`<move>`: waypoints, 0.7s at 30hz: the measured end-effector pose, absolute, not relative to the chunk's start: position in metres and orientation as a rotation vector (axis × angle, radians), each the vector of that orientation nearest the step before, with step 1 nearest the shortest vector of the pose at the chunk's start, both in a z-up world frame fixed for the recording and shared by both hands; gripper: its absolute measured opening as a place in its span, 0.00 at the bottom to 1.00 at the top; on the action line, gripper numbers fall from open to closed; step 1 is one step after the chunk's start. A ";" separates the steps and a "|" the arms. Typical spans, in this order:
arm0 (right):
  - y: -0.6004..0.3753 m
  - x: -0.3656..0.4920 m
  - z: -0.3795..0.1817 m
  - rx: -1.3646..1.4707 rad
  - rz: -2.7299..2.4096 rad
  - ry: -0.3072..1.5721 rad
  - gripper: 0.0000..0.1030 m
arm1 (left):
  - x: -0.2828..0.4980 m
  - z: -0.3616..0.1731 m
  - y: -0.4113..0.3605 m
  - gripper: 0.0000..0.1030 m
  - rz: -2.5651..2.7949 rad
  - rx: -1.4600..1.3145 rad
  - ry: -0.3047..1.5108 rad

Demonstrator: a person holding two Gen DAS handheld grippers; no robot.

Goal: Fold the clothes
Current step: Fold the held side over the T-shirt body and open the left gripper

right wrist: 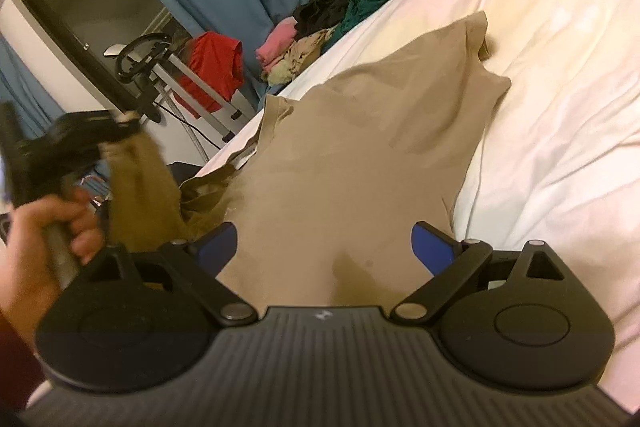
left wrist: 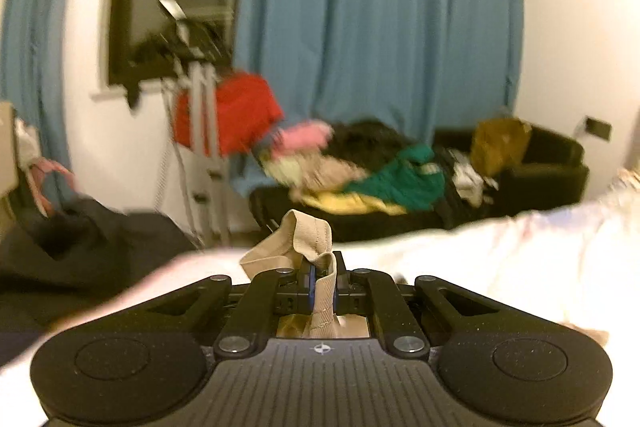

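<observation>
- Tan garment (right wrist: 352, 155) spread flat on white bedding (right wrist: 560, 87), one strap lifted.
- Left gripper (left wrist: 323, 281) clamped on that ribbed strap (left wrist: 308, 239).
- Right gripper (right wrist: 324, 243) spread wide above the fabric.

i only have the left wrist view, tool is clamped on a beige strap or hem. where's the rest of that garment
Observer: The beige garment lies spread on the white bed, in front of the right tool.
Operator: is the right tool holding it too
Observer: No. The right tool is open, its blue pads apart over the cloth, gripping nothing.
Operator: how does my left tool look from over there
Observer: The left tool is raised at the garment's left edge, a strip of cloth hanging from it, with the person's hand on its handle.
</observation>
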State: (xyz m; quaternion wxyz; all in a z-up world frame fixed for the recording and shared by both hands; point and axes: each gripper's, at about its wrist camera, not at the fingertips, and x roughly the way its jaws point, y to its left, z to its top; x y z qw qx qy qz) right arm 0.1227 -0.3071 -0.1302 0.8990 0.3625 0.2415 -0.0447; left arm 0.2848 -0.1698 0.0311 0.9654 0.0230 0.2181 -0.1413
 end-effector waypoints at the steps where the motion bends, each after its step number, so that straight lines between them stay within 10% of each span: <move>1: -0.307 0.124 -0.131 0.739 -0.096 0.497 0.93 | 0.283 0.021 -0.174 0.13 -0.310 0.057 0.458; 6: -0.304 0.134 -0.142 0.733 -0.083 0.534 0.93 | 0.256 -0.004 -0.181 0.65 -0.412 0.159 0.466; 21: -0.282 0.118 -0.131 0.675 -0.059 0.549 0.93 | 0.040 -0.048 0.073 0.68 -0.196 -0.119 0.942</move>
